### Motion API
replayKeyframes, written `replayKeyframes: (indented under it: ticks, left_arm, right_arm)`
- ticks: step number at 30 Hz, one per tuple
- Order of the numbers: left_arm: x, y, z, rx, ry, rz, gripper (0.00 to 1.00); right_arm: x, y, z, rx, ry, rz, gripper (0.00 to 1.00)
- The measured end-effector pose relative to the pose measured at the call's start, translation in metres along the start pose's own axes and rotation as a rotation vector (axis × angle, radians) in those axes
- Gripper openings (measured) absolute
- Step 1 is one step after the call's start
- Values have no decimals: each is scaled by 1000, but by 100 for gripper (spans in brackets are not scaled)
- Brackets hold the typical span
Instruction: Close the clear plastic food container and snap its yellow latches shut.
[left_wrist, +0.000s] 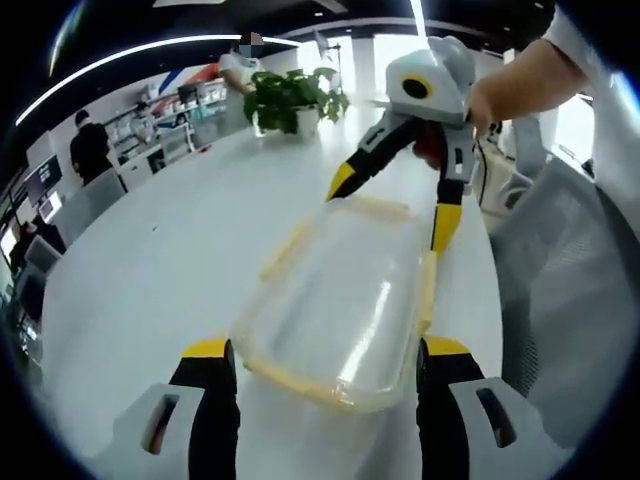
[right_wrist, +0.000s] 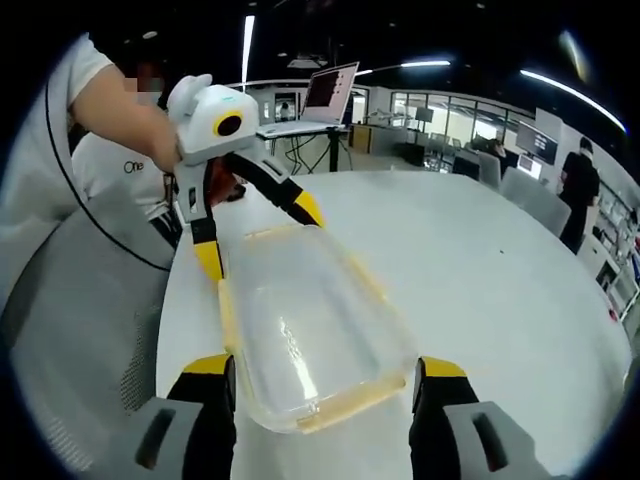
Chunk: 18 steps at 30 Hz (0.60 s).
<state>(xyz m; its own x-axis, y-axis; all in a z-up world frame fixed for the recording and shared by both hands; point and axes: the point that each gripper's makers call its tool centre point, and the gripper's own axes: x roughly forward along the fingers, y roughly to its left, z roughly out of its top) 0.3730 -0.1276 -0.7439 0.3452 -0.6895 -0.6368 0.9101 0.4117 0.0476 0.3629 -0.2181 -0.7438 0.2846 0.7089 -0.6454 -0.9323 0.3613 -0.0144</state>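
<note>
A clear plastic food container (left_wrist: 340, 300) with its lid on lies on the white table (left_wrist: 150, 270), also seen as the container (right_wrist: 310, 330) in the right gripper view. Yellow latches (left_wrist: 285, 250) run along its edges; the near-end latch (left_wrist: 300, 385) flares outward. My left gripper (left_wrist: 325, 350) stands open, its jaws flanking the container's near end. My right gripper (left_wrist: 392, 205) is open at the far end, jaws straddling both corners. From the other side, the right gripper (right_wrist: 325, 367) and left gripper (right_wrist: 258, 235) show the same. Contact with the sides I cannot make out.
A potted plant (left_wrist: 295, 100) stands at the table's far end. A grey office chair (left_wrist: 560, 280) sits against the table edge beside the container. A laptop on a stand (right_wrist: 325, 95) is beyond the table. People stand by desks in the background (left_wrist: 90, 150).
</note>
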Motion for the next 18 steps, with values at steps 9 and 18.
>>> replayKeyframes:
  ticks: [9,18]
  left_arm:
    - [-20,19,-17,4,2,-3,70]
    - [-23,30,-20,15,-5,-18,70]
  right_arm:
    - [25,6,21,2,3,-4,70]
    - [32,1,27,12,8,-20,70]
